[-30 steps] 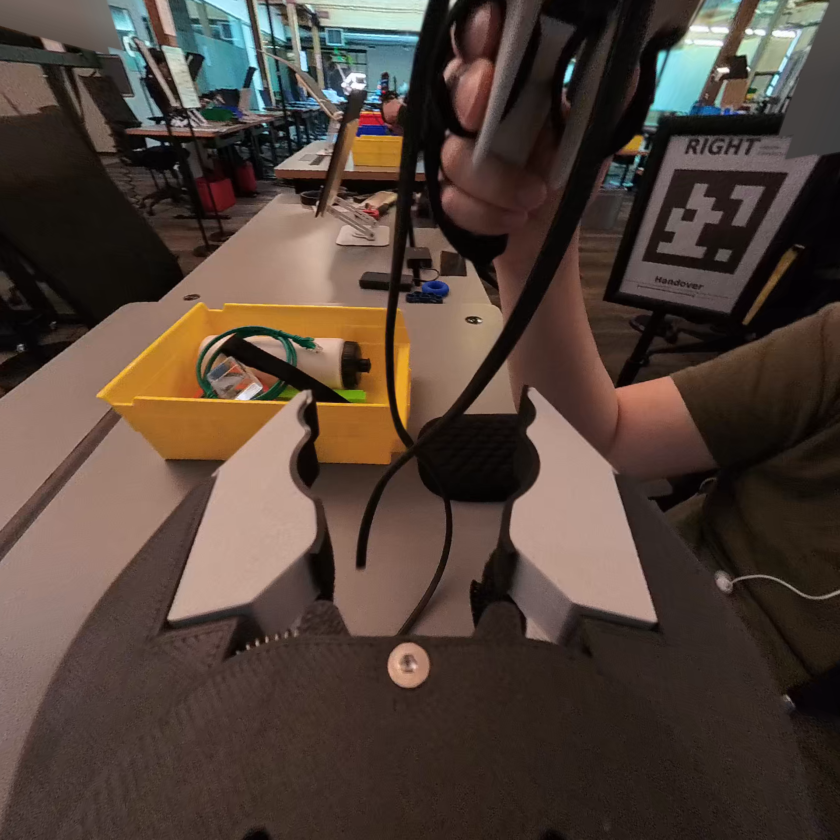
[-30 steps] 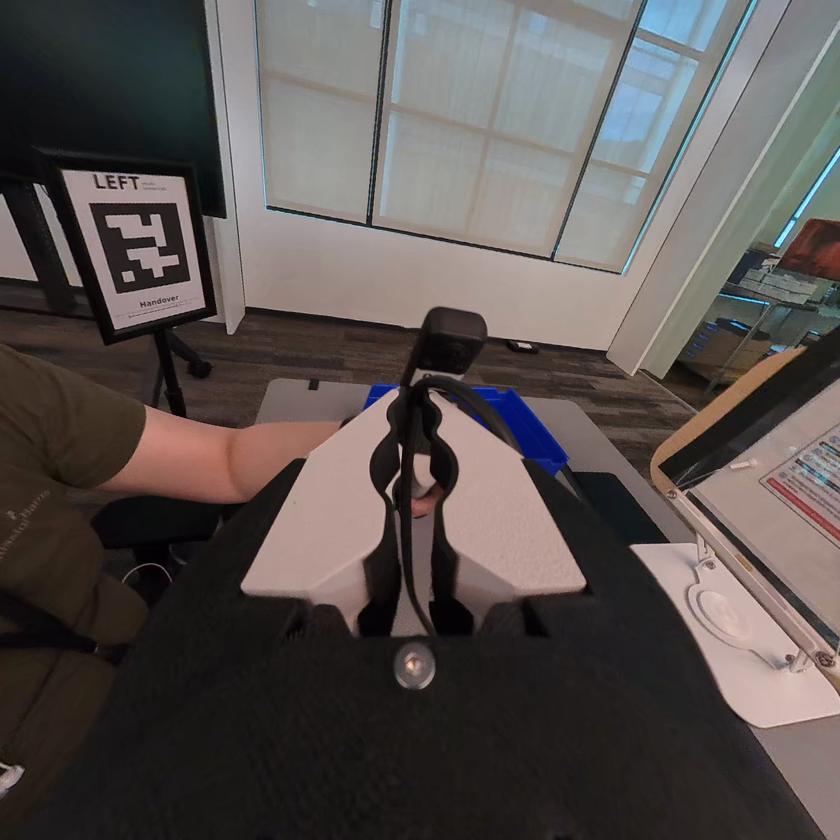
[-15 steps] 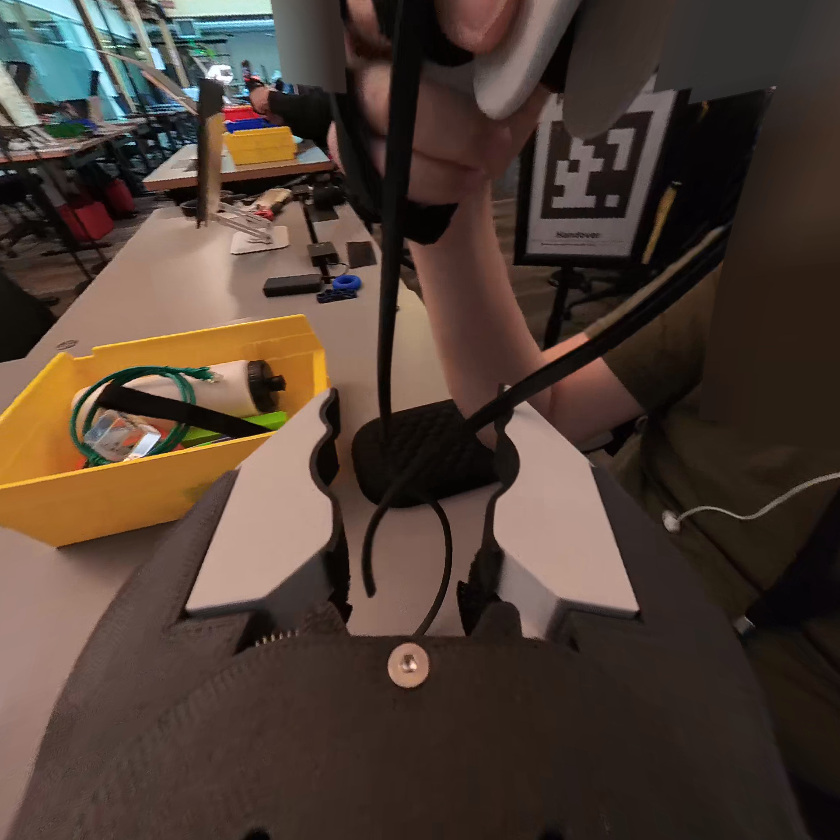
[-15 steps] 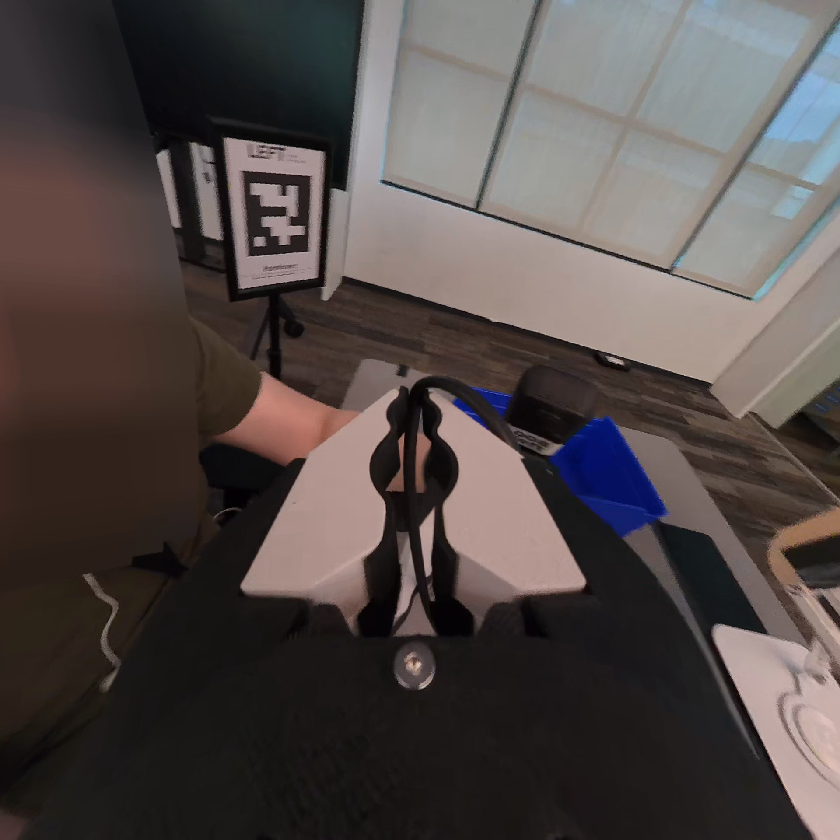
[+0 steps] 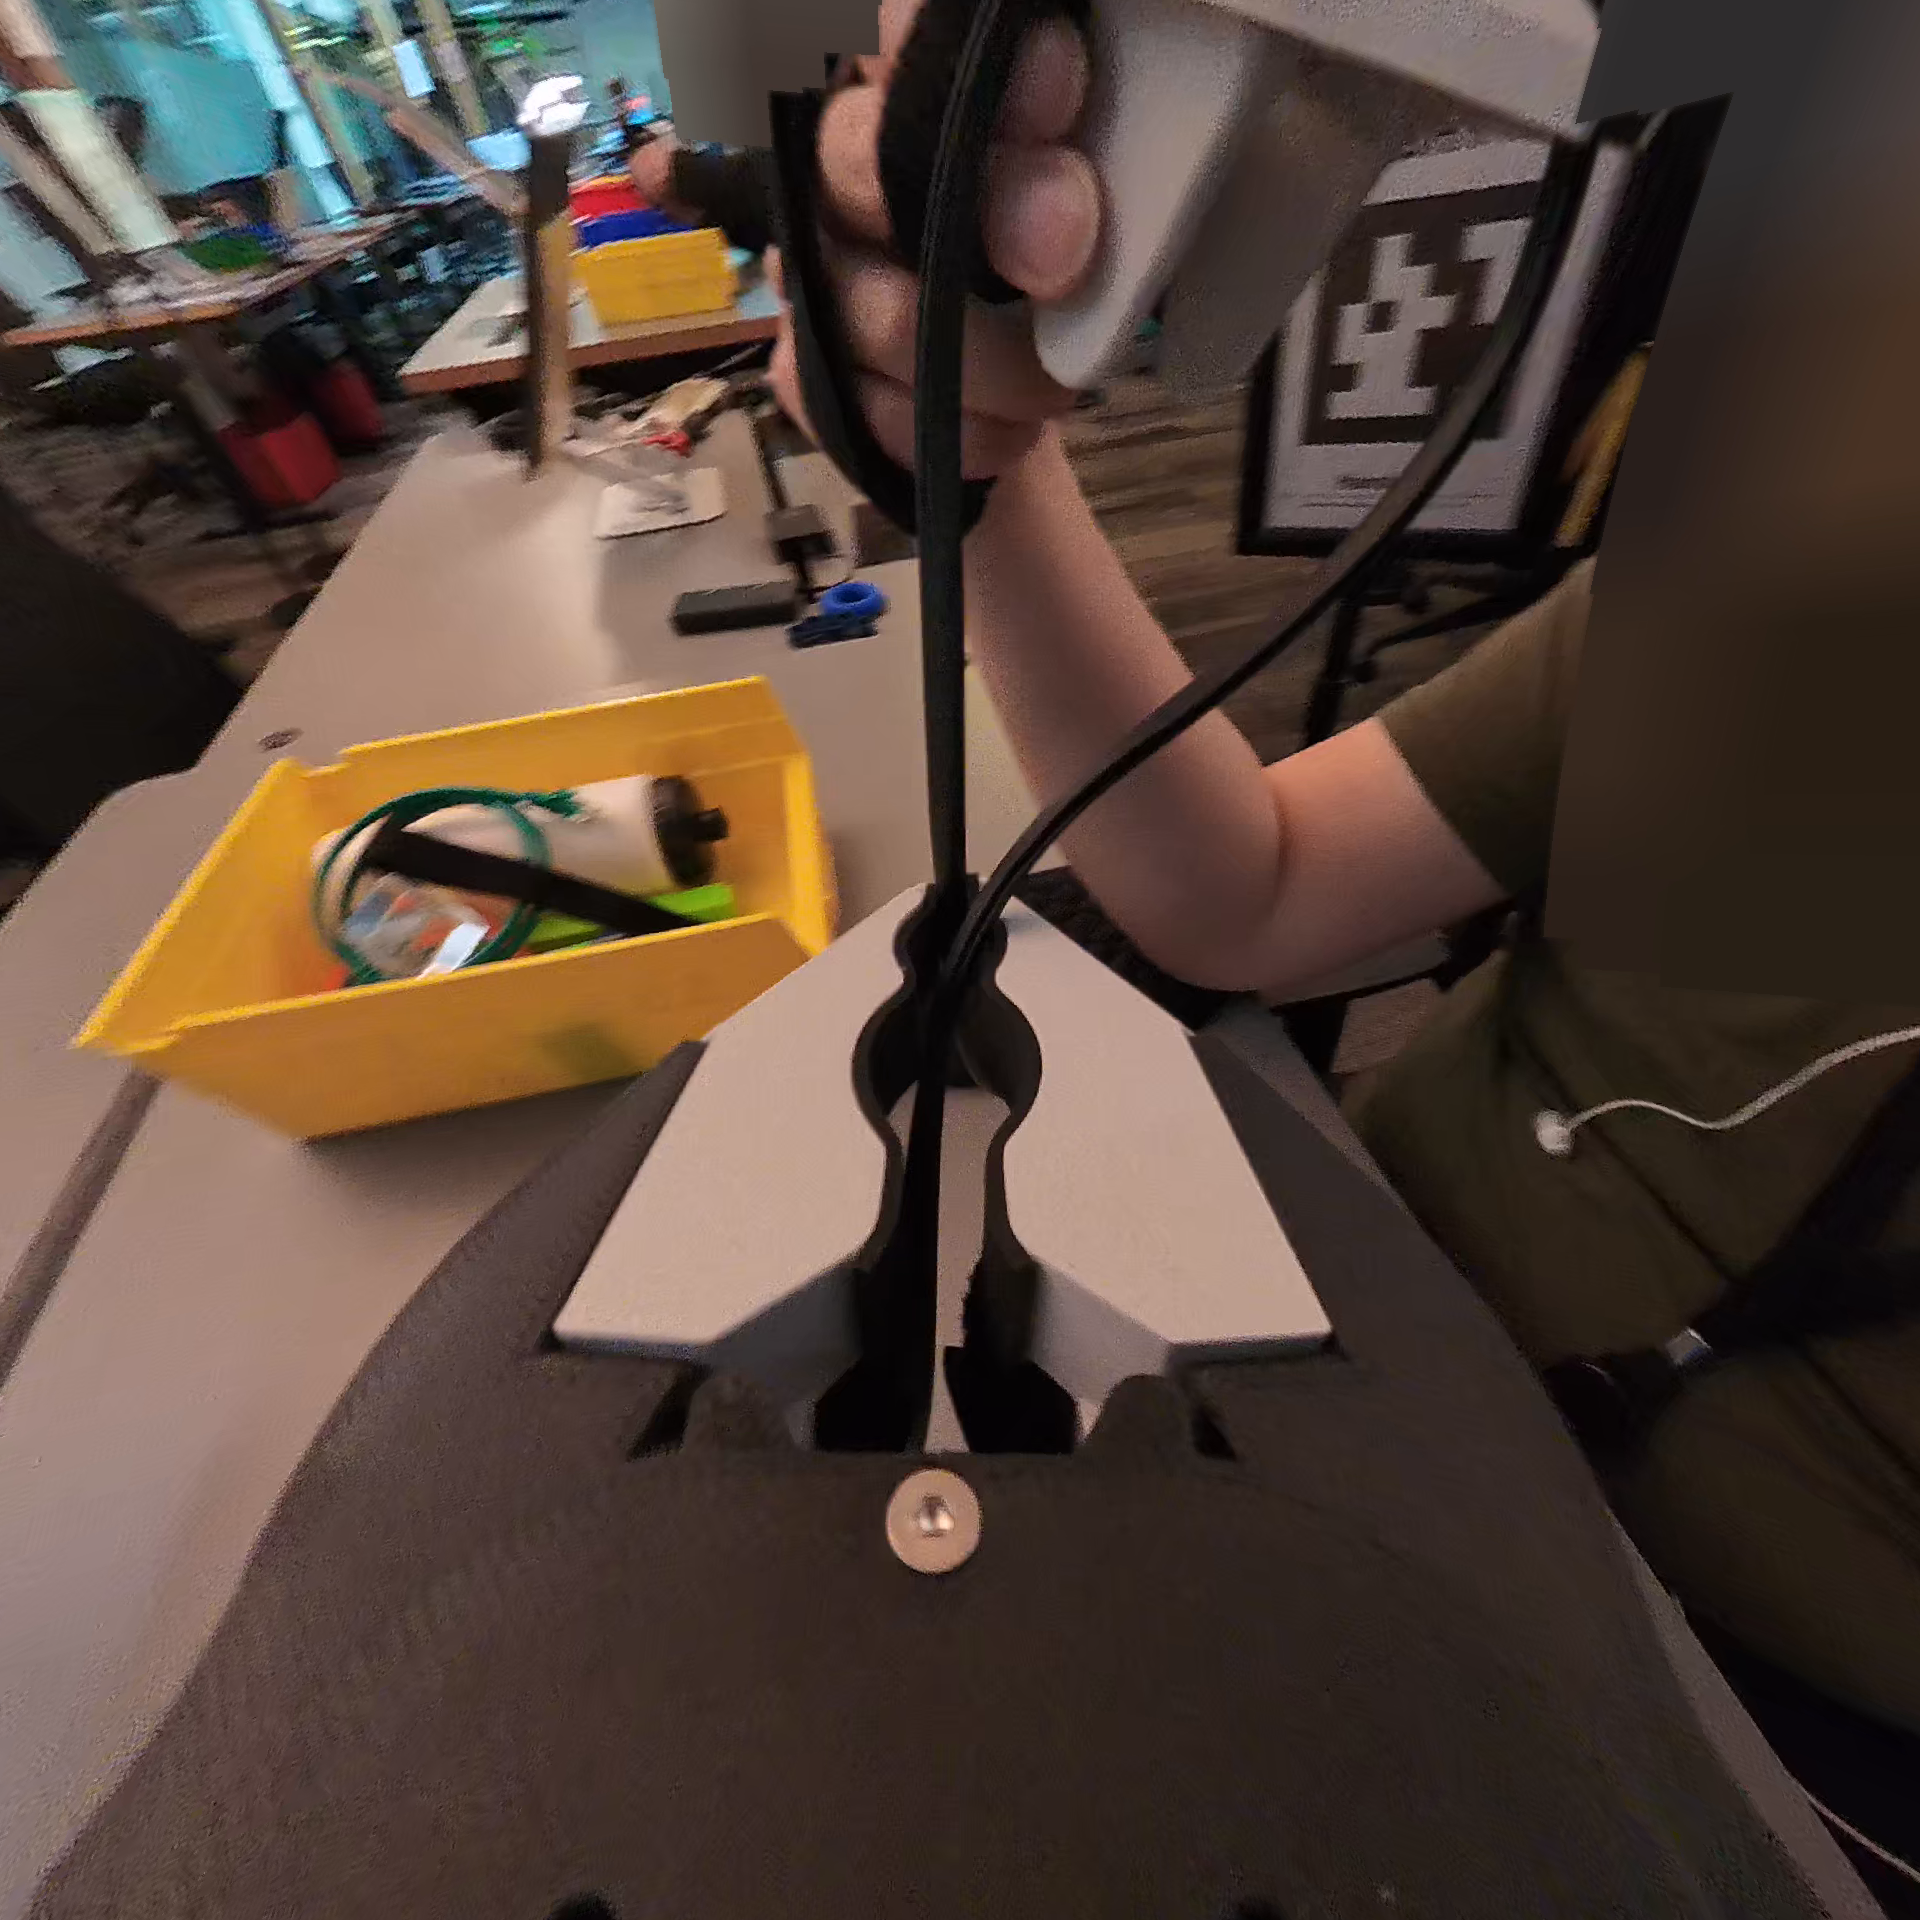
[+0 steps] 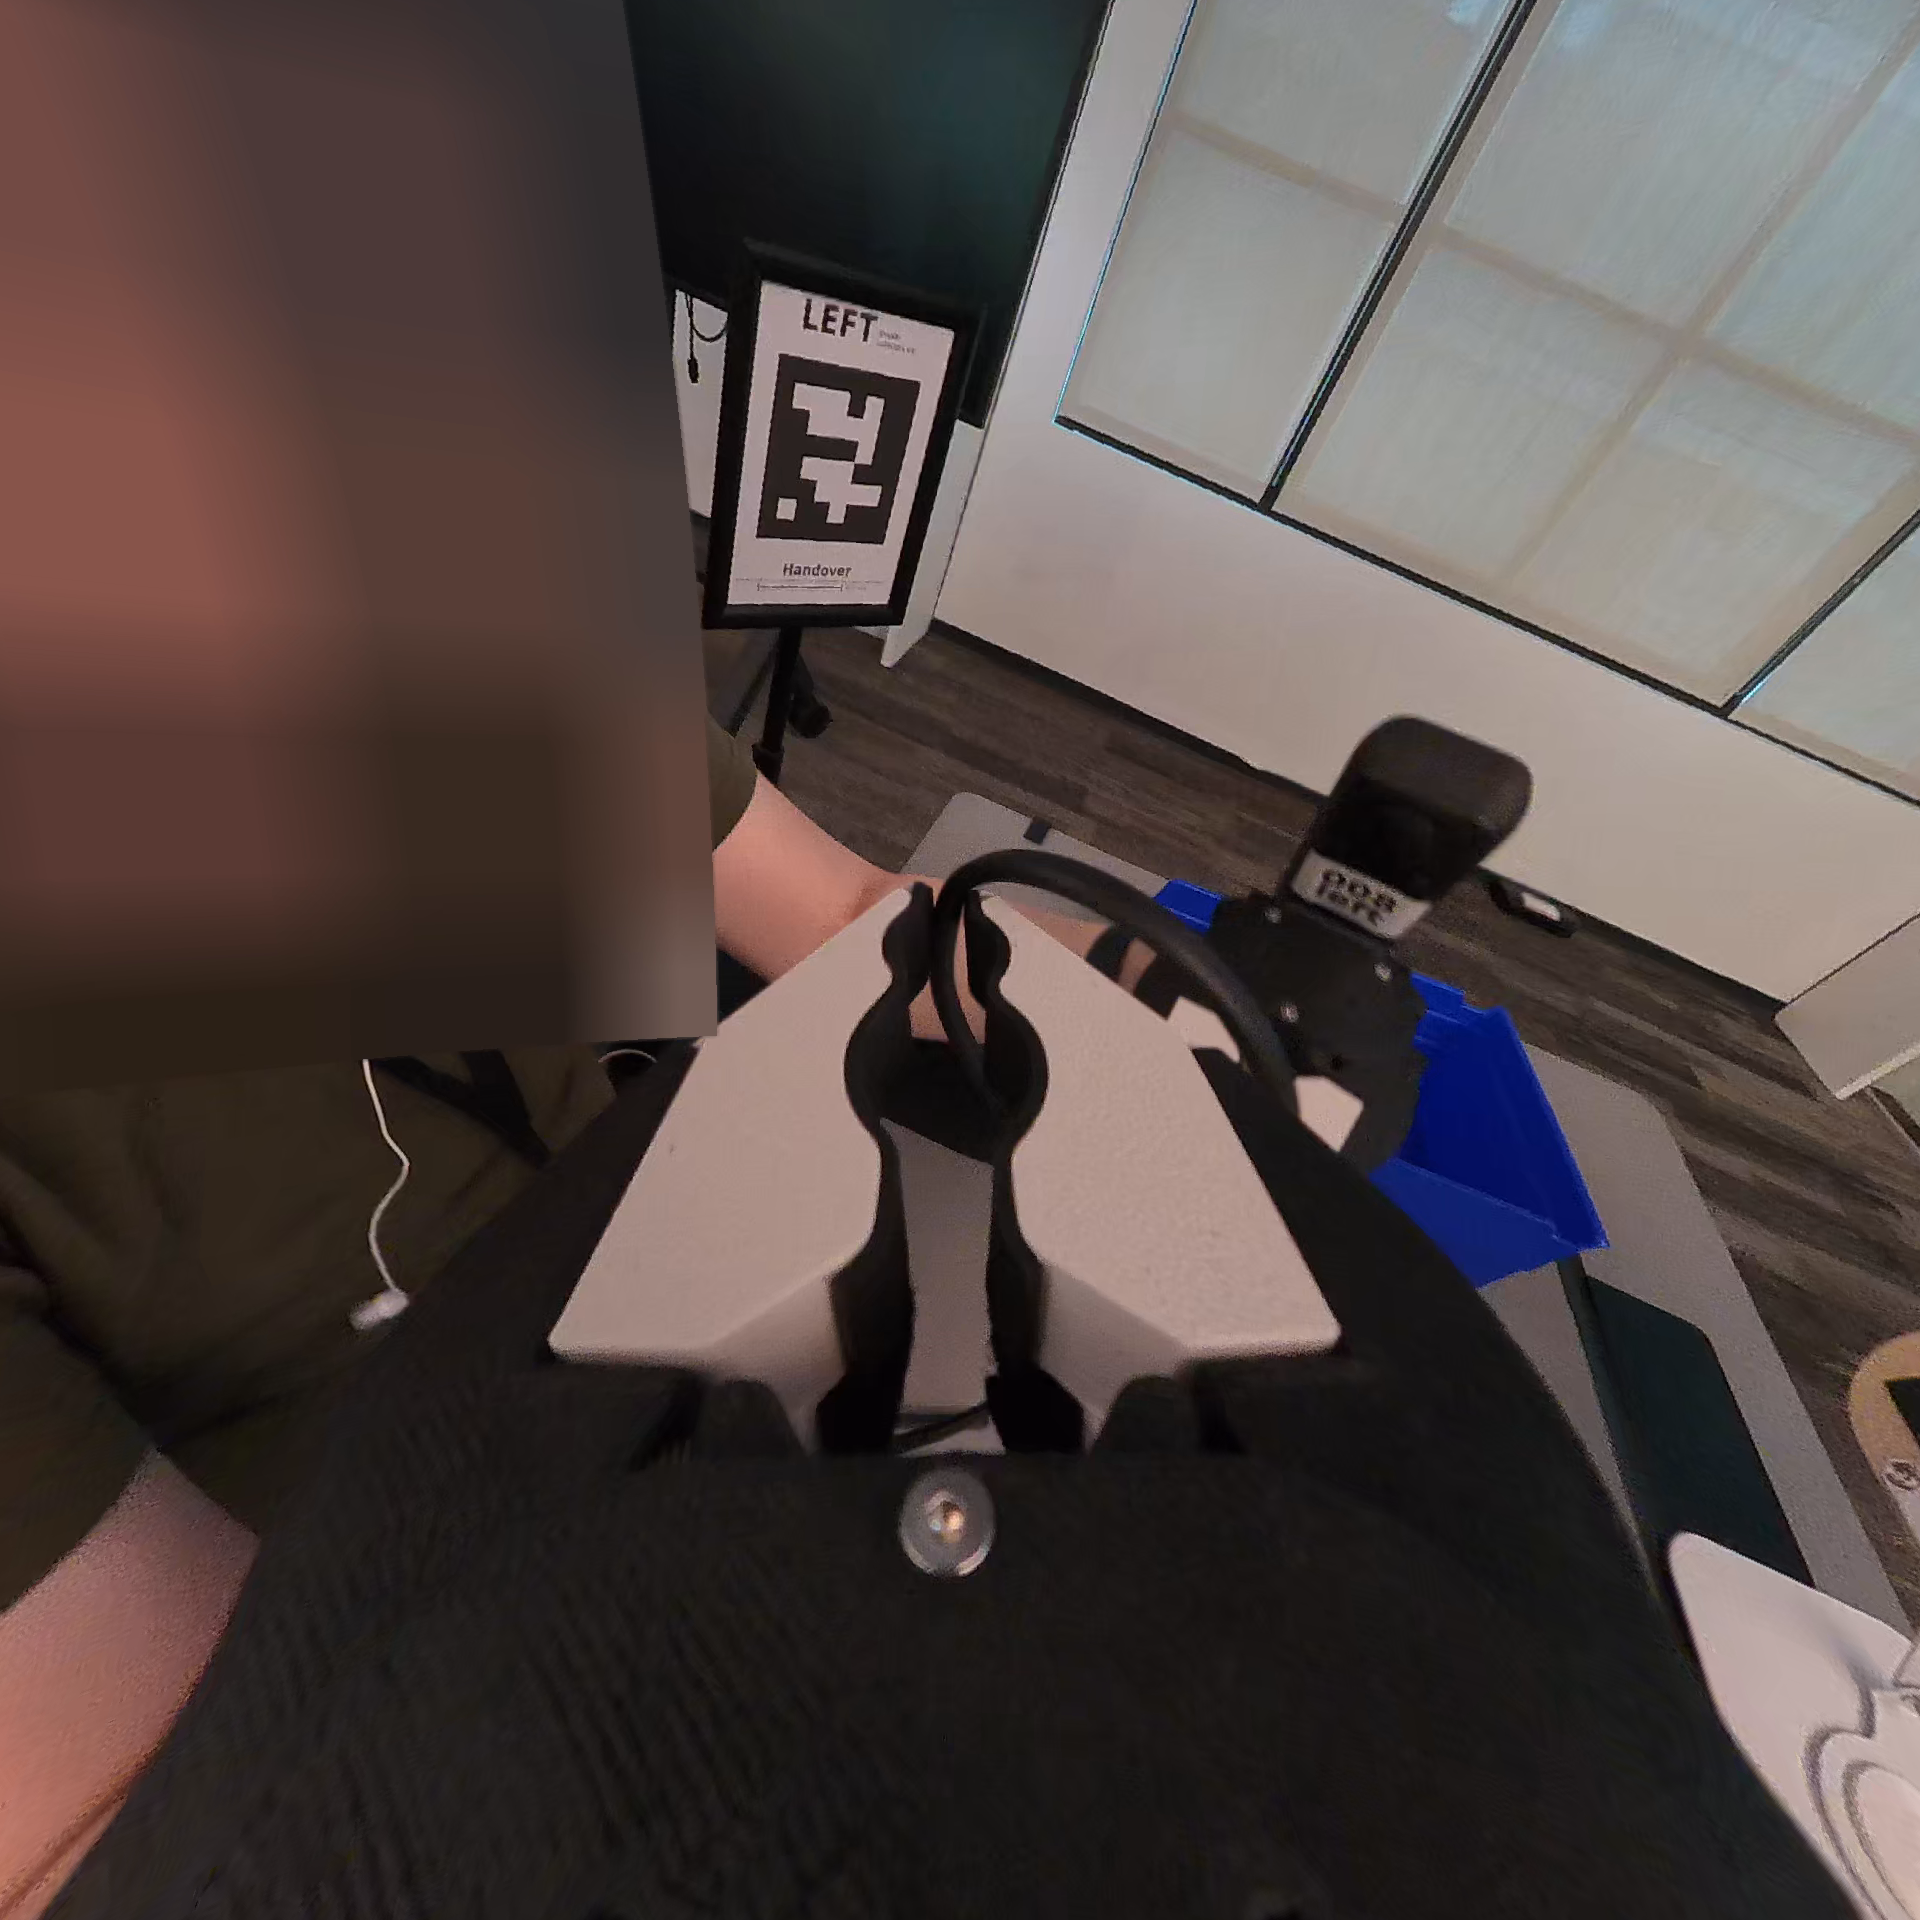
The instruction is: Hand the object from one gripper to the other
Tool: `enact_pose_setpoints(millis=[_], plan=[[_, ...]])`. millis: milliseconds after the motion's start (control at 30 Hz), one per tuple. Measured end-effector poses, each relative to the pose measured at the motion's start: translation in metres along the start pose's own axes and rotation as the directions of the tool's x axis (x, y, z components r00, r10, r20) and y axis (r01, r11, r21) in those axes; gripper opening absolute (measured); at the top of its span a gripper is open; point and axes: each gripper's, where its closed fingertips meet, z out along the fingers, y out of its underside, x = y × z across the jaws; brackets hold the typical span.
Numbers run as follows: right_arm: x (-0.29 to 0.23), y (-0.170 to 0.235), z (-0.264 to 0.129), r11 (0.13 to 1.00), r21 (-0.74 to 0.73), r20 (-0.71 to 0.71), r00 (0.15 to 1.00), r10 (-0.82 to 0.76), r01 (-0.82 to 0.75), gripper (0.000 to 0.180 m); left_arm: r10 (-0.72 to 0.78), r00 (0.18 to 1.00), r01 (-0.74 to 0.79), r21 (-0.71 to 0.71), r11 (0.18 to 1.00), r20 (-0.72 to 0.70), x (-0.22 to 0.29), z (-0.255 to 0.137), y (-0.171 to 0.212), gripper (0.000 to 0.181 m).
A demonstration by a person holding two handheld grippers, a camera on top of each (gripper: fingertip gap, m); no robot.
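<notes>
A thin black cable [image 5: 940, 520] hangs between the two grippers. My left gripper [image 5: 948, 904] is shut on its lower part, with two strands pinched at the fingertips. One strand rises straight up to the right gripper body [image 5: 1195, 187], which a hand holds above; the other arcs off to the right. In the right wrist view my right gripper [image 6: 943, 914] is shut on the cable [image 6: 1122, 914], which loops out of the tips and bends right and down toward the left gripper's black mount [image 6: 1340, 987].
A yellow bin [image 5: 416, 1039] with a white bottle, green wire and other items sits left on the grey table [image 5: 156, 1351]. A blue bin [image 6: 1486, 1143] lies beyond the left gripper. Marker signs stand on the floor [image 6: 831, 457]. The person's forearm [image 5: 1143, 779] crosses behind the cable. Tip to tip, the grippers are about 12 cm apart.
My left gripper, open half a second ago with the cable hanging between its fingers, has closed on the cable. My right gripper stays shut on it. Both views have swung.
</notes>
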Motion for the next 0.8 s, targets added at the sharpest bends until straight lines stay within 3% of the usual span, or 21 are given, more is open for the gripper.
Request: enact_pose_setpoints(millis=[33,200,333,433,600,800], plan=[[0.004,0.003,-0.004,1.0,0.01,-0.005,1.0,-0.01,0.01,0.005,-0.009,0.998,0.01,-0.018,1.0,0.056,-0.008,-0.006,0.0,0.002],[0.03,0.035,-0.022,0.999,0.01,-0.022,0.998,0.054,-0.053,0.008,-0.016,0.929,0.069,-0.131,0.989,0.37,-0.047,-0.044,0.002,0.001],[0.047,0.095,-0.032,0.971,-0.157,-0.067,0.983,0.169,-0.178,0.028,0.037,0.865,0.08,-0.21,0.974,0.5,-0.057,-0.07,0.003,0.001],[0.061,0.123,-0.04,0.941,-0.216,-0.126,0.963,0.237,-0.26,0.029,0.078,0.854,0.079,-0.275,0.958,0.514,-0.062,-0.081,0.001,0.0],[0.095,0.141,-0.045,0.911,-0.174,-0.241,0.913,0.328,-0.374,0.041,0.131,0.859,0.118,-0.439,0.891,0.496,-0.078,-0.097,-0.01,0.001],[0.126,0.165,-0.046,0.87,-0.128,-0.328,0.848,0.415,-0.476,0.055,0.277,0.844,0.08,-0.619,0.781,0.459,-0.086,-0.121,-0.059,0.001]])
